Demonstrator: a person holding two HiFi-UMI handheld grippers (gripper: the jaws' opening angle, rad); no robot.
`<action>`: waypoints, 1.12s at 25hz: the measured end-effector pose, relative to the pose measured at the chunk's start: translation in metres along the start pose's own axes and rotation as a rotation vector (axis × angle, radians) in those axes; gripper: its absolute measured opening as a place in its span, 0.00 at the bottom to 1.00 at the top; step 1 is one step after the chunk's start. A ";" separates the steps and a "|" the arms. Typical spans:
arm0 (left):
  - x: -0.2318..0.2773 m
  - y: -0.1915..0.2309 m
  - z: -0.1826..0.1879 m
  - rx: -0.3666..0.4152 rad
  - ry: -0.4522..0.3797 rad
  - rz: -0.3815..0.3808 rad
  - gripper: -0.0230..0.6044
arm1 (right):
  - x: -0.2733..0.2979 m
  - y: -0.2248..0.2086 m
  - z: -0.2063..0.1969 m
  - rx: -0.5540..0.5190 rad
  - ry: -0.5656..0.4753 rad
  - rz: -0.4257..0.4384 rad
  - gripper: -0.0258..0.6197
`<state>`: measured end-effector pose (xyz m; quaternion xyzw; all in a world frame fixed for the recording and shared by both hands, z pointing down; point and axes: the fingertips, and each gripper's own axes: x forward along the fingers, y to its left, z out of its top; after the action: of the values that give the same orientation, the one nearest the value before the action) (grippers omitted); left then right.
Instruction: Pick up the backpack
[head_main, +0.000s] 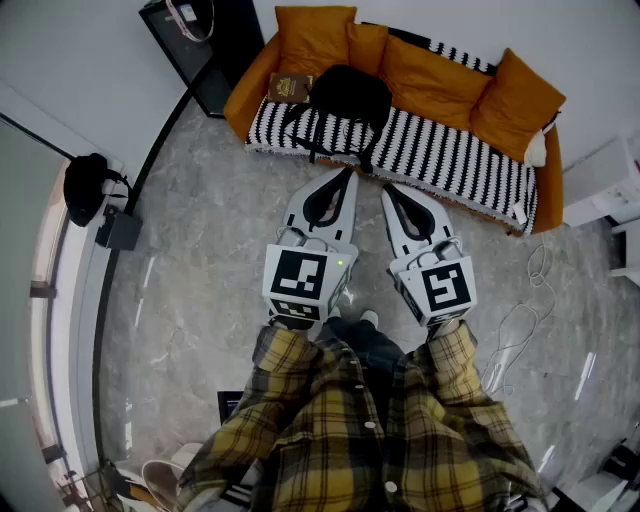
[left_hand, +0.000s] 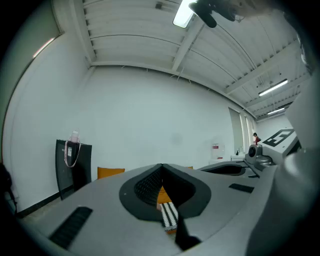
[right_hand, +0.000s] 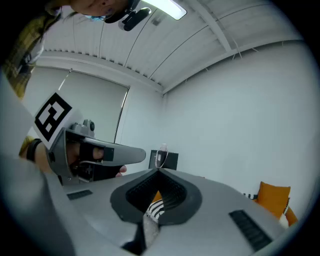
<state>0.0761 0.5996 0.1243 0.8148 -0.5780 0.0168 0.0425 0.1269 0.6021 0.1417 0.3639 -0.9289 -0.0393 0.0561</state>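
Note:
A black backpack (head_main: 346, 98) lies on the striped seat of an orange sofa (head_main: 432, 150), its straps hanging over the front edge. My left gripper (head_main: 349, 172) and right gripper (head_main: 386, 188) are held level side by side over the floor, a short way before the sofa and apart from the backpack. Both are shut with nothing between their jaws. In the left gripper view the closed jaws (left_hand: 161, 167) fill the lower frame, and a strip of striped seat shows through their gap. The right gripper view shows its closed jaws (right_hand: 158, 172) likewise, with the left gripper (right_hand: 85, 152) beside them.
A brown book (head_main: 290, 87) lies on the sofa left of the backpack. Orange cushions (head_main: 428, 80) line the sofa back. A black cabinet (head_main: 196, 40) stands at the sofa's left. A white cable (head_main: 520, 320) trails on the marble floor at right. Shoes (head_main: 160, 480) sit at lower left.

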 end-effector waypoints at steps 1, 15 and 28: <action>0.002 -0.001 0.001 0.002 -0.001 0.000 0.06 | 0.000 -0.002 0.000 0.000 -0.001 0.000 0.06; 0.019 -0.025 0.002 0.013 0.006 0.007 0.06 | -0.016 -0.025 -0.002 -0.001 -0.013 0.006 0.06; 0.025 -0.031 0.005 0.008 -0.024 0.054 0.06 | -0.027 -0.043 -0.018 0.017 -0.016 0.033 0.06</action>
<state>0.1132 0.5861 0.1192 0.7991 -0.6002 0.0104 0.0316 0.1781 0.5881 0.1521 0.3489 -0.9354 -0.0334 0.0461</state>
